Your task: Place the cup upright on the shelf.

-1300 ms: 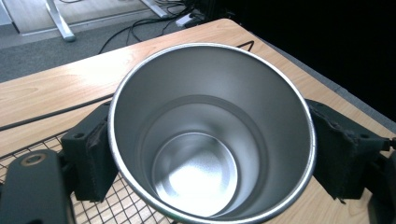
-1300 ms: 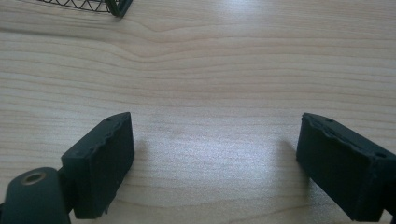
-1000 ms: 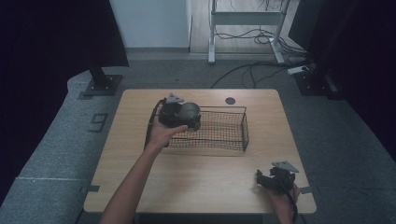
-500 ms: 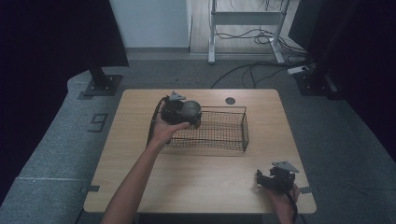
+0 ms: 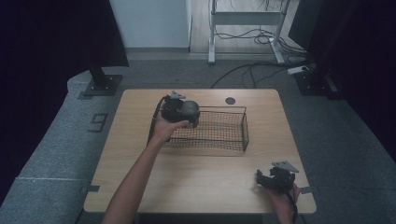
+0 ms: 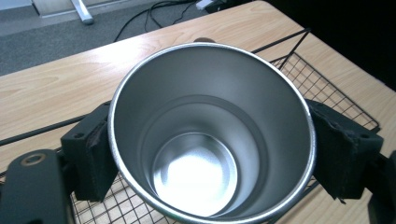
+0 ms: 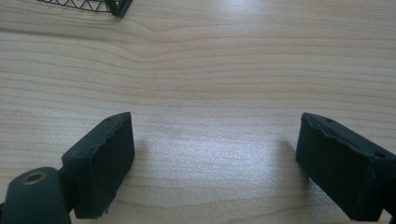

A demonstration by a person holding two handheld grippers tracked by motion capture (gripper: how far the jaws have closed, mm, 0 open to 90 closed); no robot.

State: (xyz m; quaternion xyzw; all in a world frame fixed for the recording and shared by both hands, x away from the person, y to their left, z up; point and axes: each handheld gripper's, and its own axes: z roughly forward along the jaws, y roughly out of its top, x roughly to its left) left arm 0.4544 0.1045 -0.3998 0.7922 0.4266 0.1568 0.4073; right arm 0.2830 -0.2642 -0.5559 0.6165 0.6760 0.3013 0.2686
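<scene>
Unmarked steel cup (image 6: 210, 135), "9" floor marking (image 5: 97, 122)

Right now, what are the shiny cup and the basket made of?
The cup looks like metal, probably steel: its inside is smooth, silvery and mirrors the light. The basket looks like thin black wire, perhaps coated: you can see through its grid to the table, which looks like pale wood with grain lines, maybe a laminate.

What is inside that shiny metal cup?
The metal cup looks empty: bare steel walls and a bright bottom. Below it lies the wire basket; the part straight underneath is covered.
</scene>
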